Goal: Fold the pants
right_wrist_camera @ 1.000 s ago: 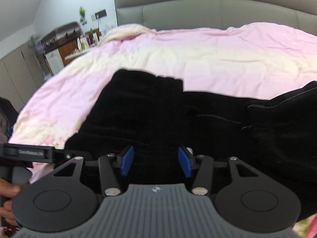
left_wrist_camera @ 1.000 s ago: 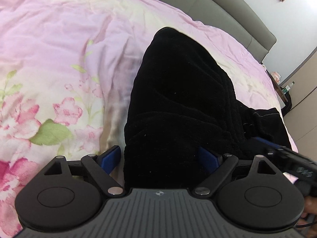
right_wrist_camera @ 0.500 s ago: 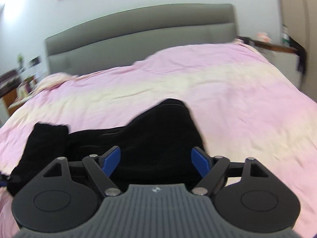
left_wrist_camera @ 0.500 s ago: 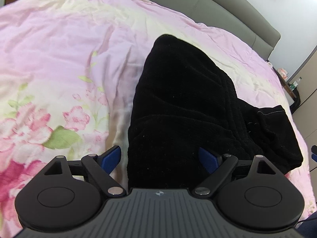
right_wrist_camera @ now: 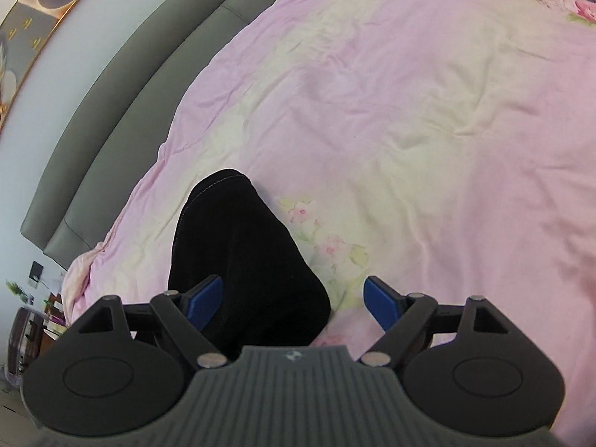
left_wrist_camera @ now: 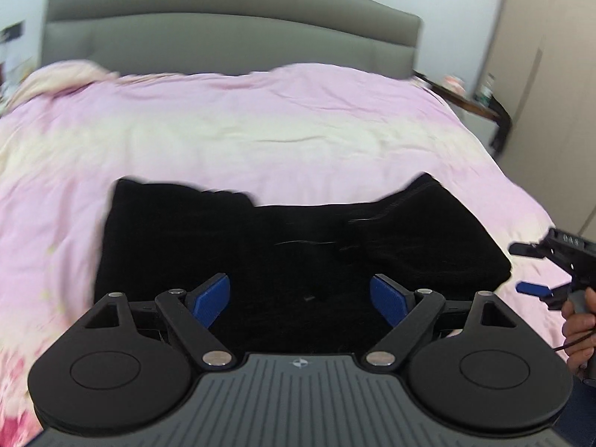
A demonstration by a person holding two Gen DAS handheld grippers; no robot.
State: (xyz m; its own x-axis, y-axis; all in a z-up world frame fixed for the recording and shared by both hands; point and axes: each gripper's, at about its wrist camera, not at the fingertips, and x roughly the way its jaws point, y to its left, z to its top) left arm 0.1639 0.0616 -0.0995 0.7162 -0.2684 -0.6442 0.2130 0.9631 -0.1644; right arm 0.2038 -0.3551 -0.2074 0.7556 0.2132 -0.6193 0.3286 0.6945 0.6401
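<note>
Black pants (left_wrist_camera: 298, 253) lie folded in a wide bundle on the pink floral bedspread (left_wrist_camera: 260, 130). My left gripper (left_wrist_camera: 300, 298) is open and empty, low over the near edge of the pants. My right gripper (right_wrist_camera: 294, 300) is open and empty; one end of the pants (right_wrist_camera: 242, 253) lies beneath its left finger and the bare bedspread (right_wrist_camera: 409, 130) beneath its right finger. The right gripper also shows at the right edge of the left wrist view (left_wrist_camera: 536, 264), just beside the right end of the pants.
A grey padded headboard (left_wrist_camera: 223, 37) runs along the far side of the bed. A bedside stand with small items (left_wrist_camera: 476, 100) and beige wardrobe doors (left_wrist_camera: 551, 74) are at the right. A framed picture (right_wrist_camera: 33, 18) hangs above the headboard.
Both grippers have swung round. The left wrist view now faces the headboard across the pants. The right gripper has opened wider and moved to the pants' end.
</note>
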